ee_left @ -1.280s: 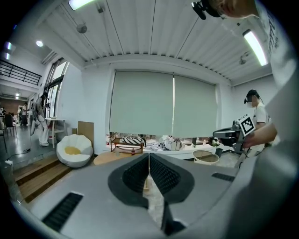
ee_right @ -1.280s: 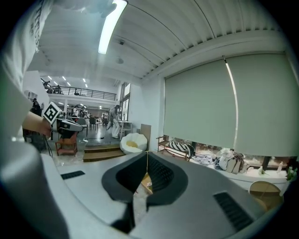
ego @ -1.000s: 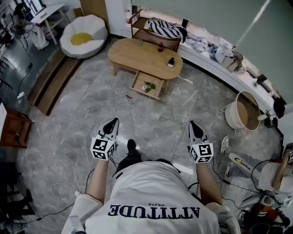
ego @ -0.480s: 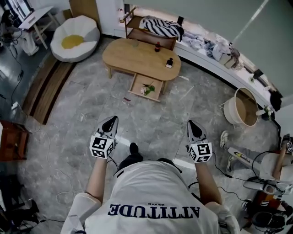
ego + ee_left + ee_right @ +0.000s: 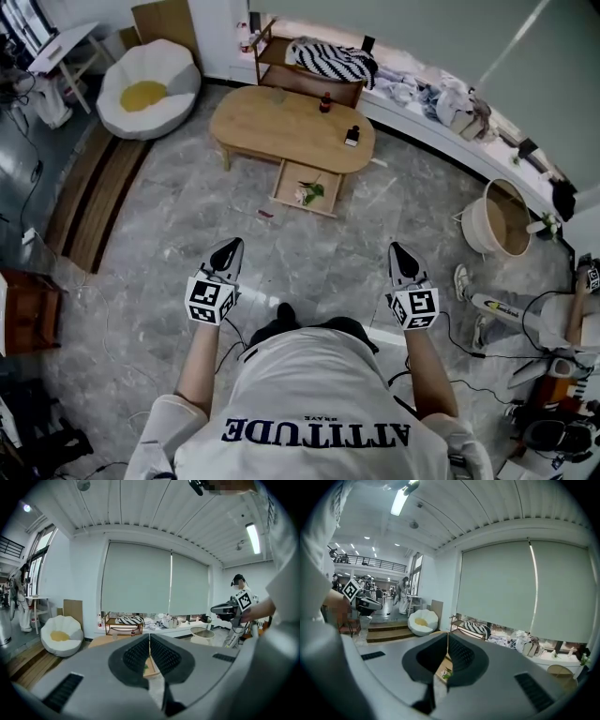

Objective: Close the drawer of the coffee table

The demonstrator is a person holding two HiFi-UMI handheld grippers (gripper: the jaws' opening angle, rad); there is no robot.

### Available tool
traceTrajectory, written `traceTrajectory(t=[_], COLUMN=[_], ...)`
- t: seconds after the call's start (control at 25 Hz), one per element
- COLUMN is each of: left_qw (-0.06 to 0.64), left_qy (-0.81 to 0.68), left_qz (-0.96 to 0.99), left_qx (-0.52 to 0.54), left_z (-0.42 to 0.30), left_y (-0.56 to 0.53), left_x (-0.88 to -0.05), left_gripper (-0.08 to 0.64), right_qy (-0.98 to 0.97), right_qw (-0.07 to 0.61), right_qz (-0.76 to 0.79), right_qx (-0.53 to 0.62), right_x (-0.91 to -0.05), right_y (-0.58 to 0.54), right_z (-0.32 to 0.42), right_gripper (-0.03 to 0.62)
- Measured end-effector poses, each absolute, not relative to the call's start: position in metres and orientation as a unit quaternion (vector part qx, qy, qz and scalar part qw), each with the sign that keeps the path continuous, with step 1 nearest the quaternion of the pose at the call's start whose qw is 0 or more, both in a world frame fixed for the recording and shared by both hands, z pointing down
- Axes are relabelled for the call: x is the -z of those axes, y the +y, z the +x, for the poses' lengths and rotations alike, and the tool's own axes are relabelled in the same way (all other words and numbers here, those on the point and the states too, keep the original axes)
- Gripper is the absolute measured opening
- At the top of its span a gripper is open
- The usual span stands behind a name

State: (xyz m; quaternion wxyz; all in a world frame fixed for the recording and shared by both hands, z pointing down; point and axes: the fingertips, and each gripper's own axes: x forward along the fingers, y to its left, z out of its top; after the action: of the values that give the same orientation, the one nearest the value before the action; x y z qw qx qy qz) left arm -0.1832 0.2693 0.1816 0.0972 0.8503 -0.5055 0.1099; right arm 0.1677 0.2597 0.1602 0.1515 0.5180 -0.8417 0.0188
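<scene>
Jaws of the left gripper [image 5: 229, 249] and right gripper [image 5: 398, 251] are pressed together, pinching nothing; the drawer [image 5: 307, 186] stands pulled out from under the tabletop [image 5: 272, 122], well ahead across the floor, between the two grippers' lines; its front faces the person, its travel runs straight away; neither gripper looks clearly nearer; closing likely calls for a push on that front.

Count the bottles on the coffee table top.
2: a red bottle near the table's far edge, a dark bottle toward the right end. Others may be too small to see.
</scene>
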Motion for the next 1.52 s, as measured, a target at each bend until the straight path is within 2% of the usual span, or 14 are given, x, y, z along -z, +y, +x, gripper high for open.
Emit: traceTrajectory(t=[0.28, 0.76, 1.52], left_qw=[0.100, 0.111, 0.121], left_qy=[-0.506, -0.500, -0.524], left_qz=[0.850, 0.851, 0.835], left_qx=[-0.111, -0.117, -0.121], left_z=[-0.212, -0.214, -0.185], left_y=[0.248, 0.220, 0.095], left_x=[-0.183, -0.202, -0.197], left_gripper=[0.021, 0.021, 0.021], right_qy=[-0.840, -0.833, -0.856], right_qw=[0.160, 0.169, 0.167], right_qz=[0.518, 0.527, 0.488], right_qx=[-0.021, -0.029, -0.041], right_x=[-0.165, -0.179, -0.185], right_y=[0.245, 0.219, 0.065], right_z=[0.143, 0.145, 0.156], right_gripper=[0.021, 0.021, 0.021])
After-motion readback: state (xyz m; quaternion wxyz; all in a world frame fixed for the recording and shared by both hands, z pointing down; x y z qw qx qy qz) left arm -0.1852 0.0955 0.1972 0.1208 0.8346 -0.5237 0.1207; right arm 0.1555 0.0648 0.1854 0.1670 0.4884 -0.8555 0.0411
